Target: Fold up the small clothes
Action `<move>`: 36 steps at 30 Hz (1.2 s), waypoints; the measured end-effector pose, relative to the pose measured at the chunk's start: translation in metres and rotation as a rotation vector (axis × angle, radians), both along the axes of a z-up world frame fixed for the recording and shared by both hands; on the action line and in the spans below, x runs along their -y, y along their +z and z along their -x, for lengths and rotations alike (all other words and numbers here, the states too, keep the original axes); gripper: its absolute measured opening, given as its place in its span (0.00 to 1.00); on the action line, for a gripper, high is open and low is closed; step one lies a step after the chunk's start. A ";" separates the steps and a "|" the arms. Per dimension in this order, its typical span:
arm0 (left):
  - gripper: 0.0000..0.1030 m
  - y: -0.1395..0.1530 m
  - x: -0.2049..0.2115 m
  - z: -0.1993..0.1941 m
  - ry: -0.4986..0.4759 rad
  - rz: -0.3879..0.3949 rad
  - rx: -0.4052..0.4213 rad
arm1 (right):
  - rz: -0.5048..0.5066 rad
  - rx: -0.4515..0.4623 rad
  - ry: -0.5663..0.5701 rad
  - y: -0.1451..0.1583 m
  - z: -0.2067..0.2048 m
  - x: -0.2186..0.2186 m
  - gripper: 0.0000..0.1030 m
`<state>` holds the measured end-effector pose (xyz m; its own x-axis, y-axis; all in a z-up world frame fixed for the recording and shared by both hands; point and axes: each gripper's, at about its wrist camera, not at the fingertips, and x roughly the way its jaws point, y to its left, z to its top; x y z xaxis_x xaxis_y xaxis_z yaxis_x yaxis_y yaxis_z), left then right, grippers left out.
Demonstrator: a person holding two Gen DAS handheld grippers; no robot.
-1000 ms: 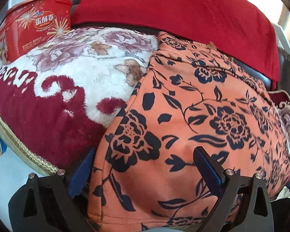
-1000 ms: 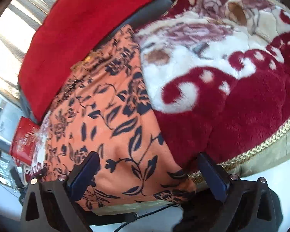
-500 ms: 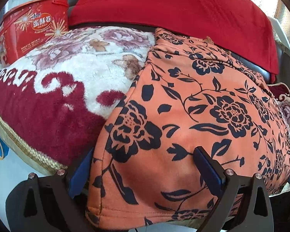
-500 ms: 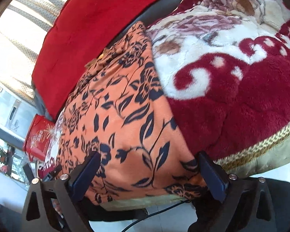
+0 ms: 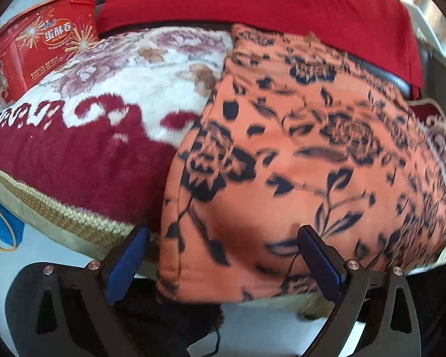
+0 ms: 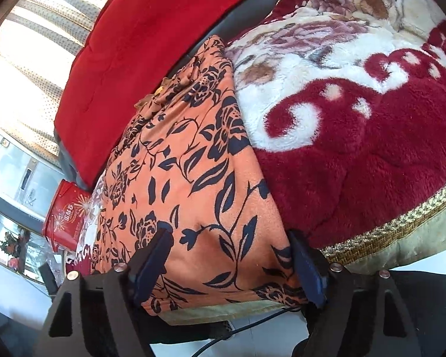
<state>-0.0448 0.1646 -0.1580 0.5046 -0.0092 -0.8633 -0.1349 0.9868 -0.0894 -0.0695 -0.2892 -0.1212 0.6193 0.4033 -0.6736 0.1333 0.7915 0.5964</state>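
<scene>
An orange garment with dark blue flowers (image 5: 297, 163) lies spread on a plush red and white blanket (image 5: 89, 148), its hem hanging over the near edge. My left gripper (image 5: 223, 255) is open, its blue pads either side of the hem's left corner. In the right wrist view the same garment (image 6: 193, 178) runs away from me. There my right gripper (image 6: 230, 264) straddles the hem's right corner and its jaws are closing. The cloth lies between the pads, which do not press on it.
A red cloth (image 5: 267, 6) covers the seat back behind the garment. A red tin (image 5: 44, 44) stands at the far left of the blanket. The blanket's gold-trimmed edge (image 6: 401, 226) overhangs a pale floor, where a thin black cable (image 6: 252, 327) runs. A blue item (image 5: 3, 226) sits low left.
The right gripper's jaws have drawn closer around the hem corner. In the left wrist view the hem sits higher between the fingers and more floor shows below.
</scene>
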 end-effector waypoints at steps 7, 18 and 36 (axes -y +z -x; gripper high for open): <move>0.96 -0.003 -0.030 0.014 0.073 0.074 0.005 | -0.004 0.008 -0.011 0.001 0.001 0.000 0.79; 0.12 -0.001 -0.031 0.012 0.039 0.223 0.013 | -0.010 0.017 0.013 0.004 0.001 -0.004 0.56; 0.11 0.081 -0.040 0.012 0.014 0.345 0.243 | -0.289 0.139 -0.009 0.052 0.013 0.026 0.12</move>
<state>-0.0563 0.2042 -0.0774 0.6951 -0.2687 -0.6669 -0.0824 0.8917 -0.4452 -0.0823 -0.3153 -0.0688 0.7015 0.5600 -0.4408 0.0409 0.5858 0.8094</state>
